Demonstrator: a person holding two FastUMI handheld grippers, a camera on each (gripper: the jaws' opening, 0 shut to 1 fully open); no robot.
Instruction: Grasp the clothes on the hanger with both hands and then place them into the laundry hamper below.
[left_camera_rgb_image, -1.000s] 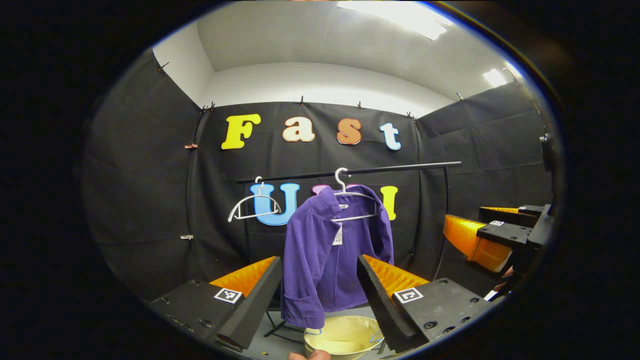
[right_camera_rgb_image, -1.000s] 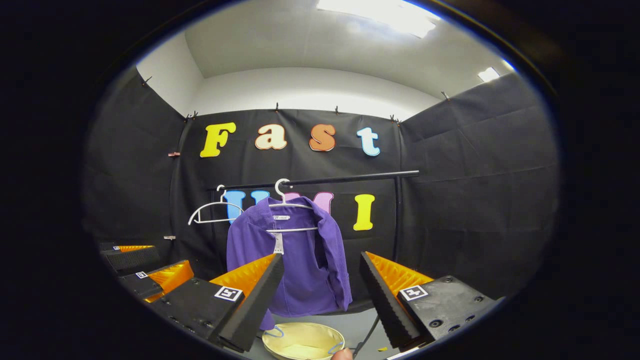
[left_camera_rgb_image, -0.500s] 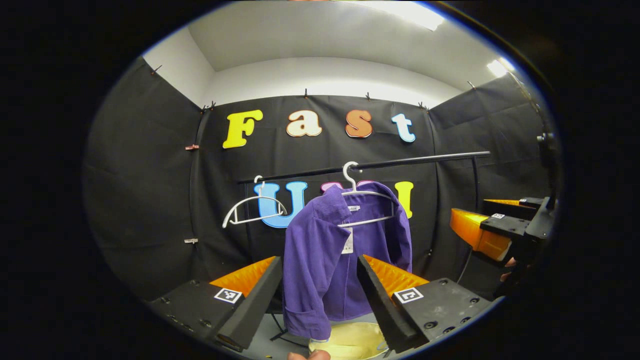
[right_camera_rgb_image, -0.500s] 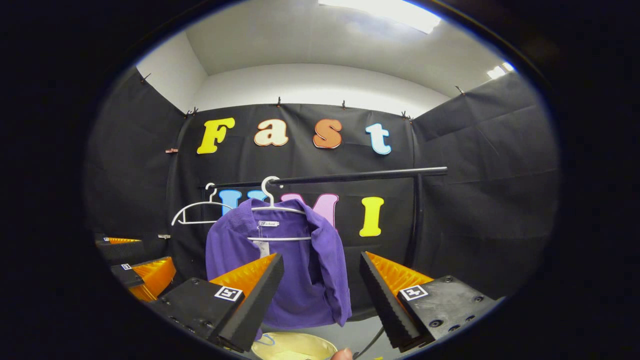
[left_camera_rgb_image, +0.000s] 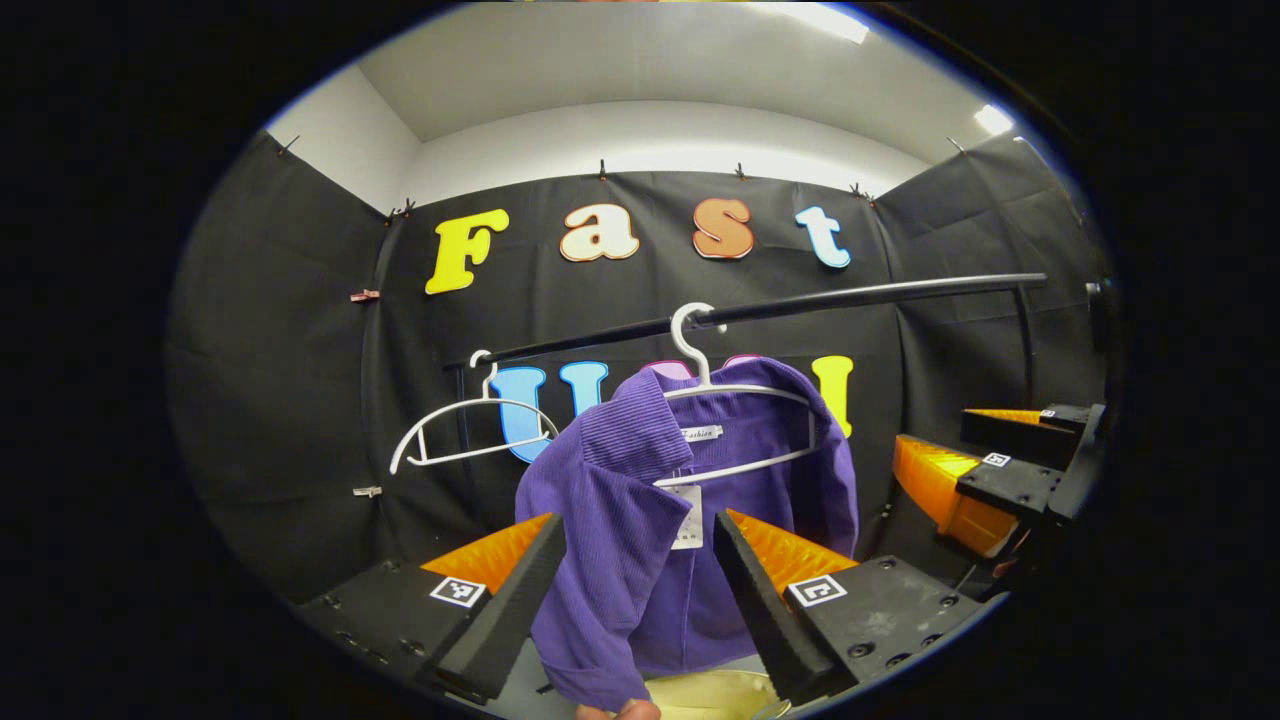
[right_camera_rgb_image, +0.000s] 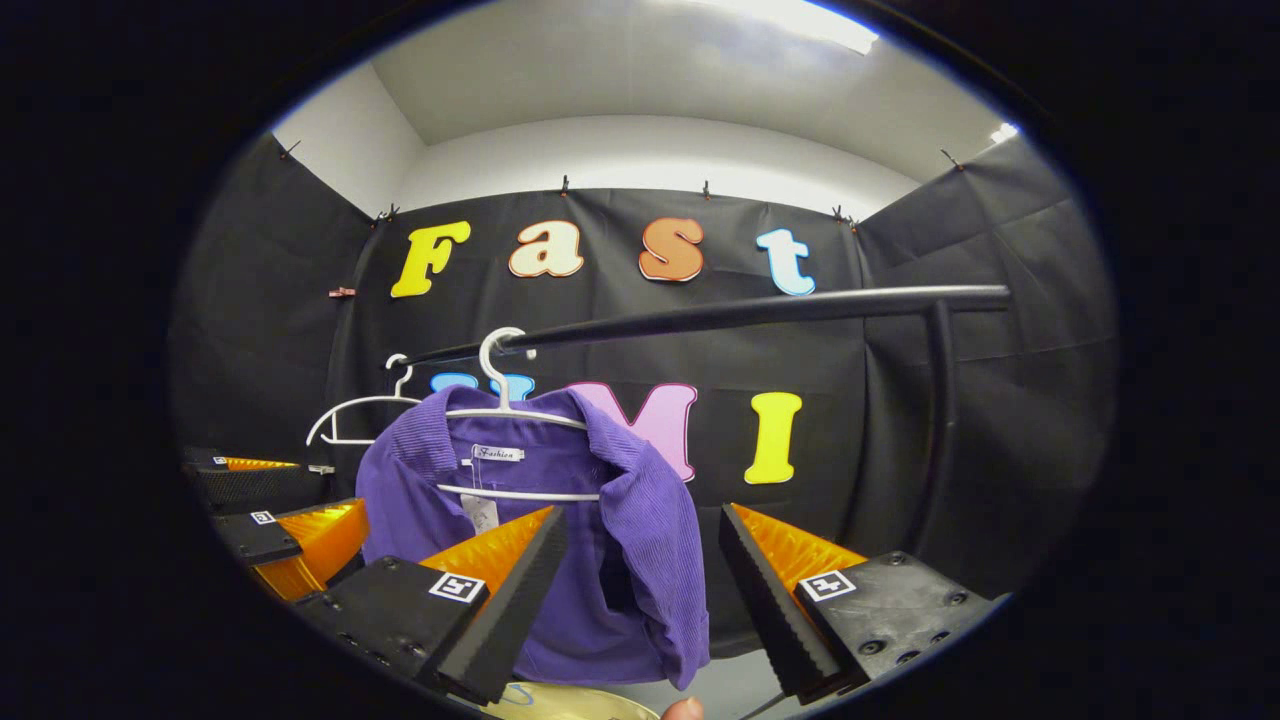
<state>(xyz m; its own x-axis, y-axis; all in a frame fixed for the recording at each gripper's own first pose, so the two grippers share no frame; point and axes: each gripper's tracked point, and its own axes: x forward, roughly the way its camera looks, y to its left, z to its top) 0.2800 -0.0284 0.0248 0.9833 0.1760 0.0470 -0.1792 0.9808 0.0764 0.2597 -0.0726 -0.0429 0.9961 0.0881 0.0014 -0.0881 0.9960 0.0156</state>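
Over the last second both tools have closed in on the purple jacket (left_camera_rgb_image: 690, 540), which hangs on its white hanger (left_camera_rgb_image: 735, 395) from the black rail (left_camera_rgb_image: 800, 305). Left tool (left_camera_rgb_image: 640, 600) and right tool (right_camera_rgb_image: 645, 600) remain spread apart, not yet gripping; the hamper (left_camera_rgb_image: 715, 690) sits below the rail.

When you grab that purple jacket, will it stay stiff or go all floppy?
Probably floppy: the purple jacket drapes in soft folds and its collar droops. It looks light, since a thin white hanger carries it. The ribbed cloth likely grips well.

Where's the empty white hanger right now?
The empty white hanger hangs on the black rail, just left of the purple shirt in the left gripper view. In the right gripper view it shows left of the shirt too.
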